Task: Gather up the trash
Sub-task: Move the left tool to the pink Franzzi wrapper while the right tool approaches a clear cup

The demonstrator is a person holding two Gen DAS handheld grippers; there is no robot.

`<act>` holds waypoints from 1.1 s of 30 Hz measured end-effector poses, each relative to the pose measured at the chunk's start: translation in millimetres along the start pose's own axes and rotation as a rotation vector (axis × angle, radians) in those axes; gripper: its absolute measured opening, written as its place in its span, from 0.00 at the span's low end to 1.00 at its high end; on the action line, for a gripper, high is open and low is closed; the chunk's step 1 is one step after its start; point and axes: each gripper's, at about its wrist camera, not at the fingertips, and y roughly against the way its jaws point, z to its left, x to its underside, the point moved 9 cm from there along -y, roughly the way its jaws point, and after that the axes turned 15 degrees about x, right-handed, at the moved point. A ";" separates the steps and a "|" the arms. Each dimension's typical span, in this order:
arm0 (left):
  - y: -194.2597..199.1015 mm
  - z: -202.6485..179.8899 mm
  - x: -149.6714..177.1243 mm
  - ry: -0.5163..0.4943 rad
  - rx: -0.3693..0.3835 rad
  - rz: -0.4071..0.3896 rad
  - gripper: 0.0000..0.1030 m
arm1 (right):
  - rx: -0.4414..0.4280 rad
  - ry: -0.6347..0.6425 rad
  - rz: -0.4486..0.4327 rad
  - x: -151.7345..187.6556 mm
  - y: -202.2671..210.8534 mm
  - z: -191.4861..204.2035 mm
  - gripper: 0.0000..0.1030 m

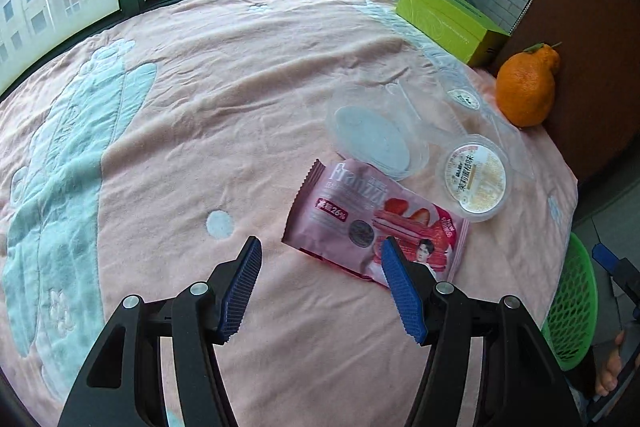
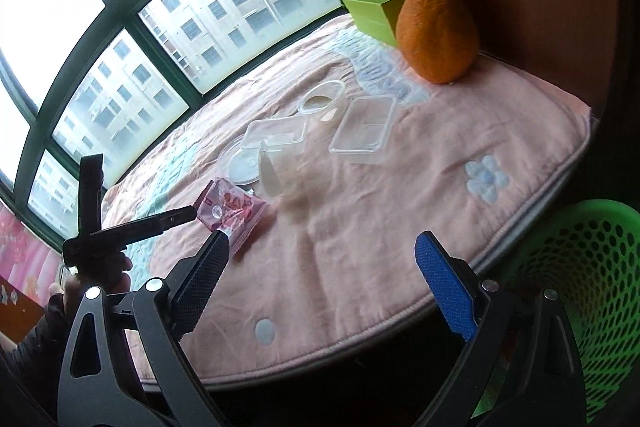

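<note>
A pink snack wrapper point(image 1: 372, 219) point(image 2: 232, 211) lies flat on the pink cloth-covered table point(image 1: 240, 99) point(image 2: 380, 227). Beyond it lie a clear round lid point(image 1: 376, 139) point(image 2: 240, 163), a small labelled plastic cup point(image 1: 476, 179) and clear plastic trays point(image 2: 360, 131). My left gripper point(image 1: 320, 251) point(image 2: 188, 215) is open, just short of the wrapper's near end; its right finger overlaps the wrapper's corner in the left wrist view. My right gripper point(image 2: 322, 247) is open and empty over the table's near edge, next to a green mesh basket point(image 2: 580, 267) point(image 1: 572, 307).
An orange citrus fruit point(image 1: 526, 87) point(image 2: 438, 23) and a lime-green box point(image 1: 448, 19) point(image 2: 372, 11) stand at the far side by a brown wall. Green-framed windows run behind the table. A person's hand holds the left gripper's handle.
</note>
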 end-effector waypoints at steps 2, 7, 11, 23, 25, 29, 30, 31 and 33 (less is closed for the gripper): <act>-4.7 6.3 -1.9 -0.003 0.003 0.008 0.58 | -0.005 0.024 0.006 -3.8 -8.8 12.6 0.90; -17.5 9.5 -4.5 -0.020 0.052 0.039 0.58 | -0.023 0.068 0.036 -11.1 -34.1 39.9 0.87; -24.9 10.1 -6.8 -0.036 0.080 0.053 0.58 | -0.029 0.086 0.059 -14.8 -54.4 55.2 0.82; -34.8 10.3 -10.3 -0.068 0.149 0.062 0.55 | -0.027 0.078 0.111 -21.2 -100.3 74.7 0.64; -34.5 9.4 -9.7 -0.076 0.155 0.062 0.48 | -0.020 0.076 0.109 -21.6 -104.0 74.9 0.61; -33.5 4.2 -6.7 -0.105 0.152 0.057 0.33 | -0.007 0.071 0.106 -24.1 -110.0 74.2 0.55; -33.4 3.6 -5.8 -0.108 0.146 0.057 0.29 | -0.003 0.067 0.106 -24.8 -111.9 73.8 0.52; -32.9 3.7 -5.0 -0.104 0.141 0.056 0.28 | -0.005 0.059 0.110 -25.5 -113.7 73.4 0.50; -30.1 4.2 -4.6 -0.098 0.135 0.045 0.20 | 0.000 0.045 0.110 -27.8 -115.1 72.2 0.46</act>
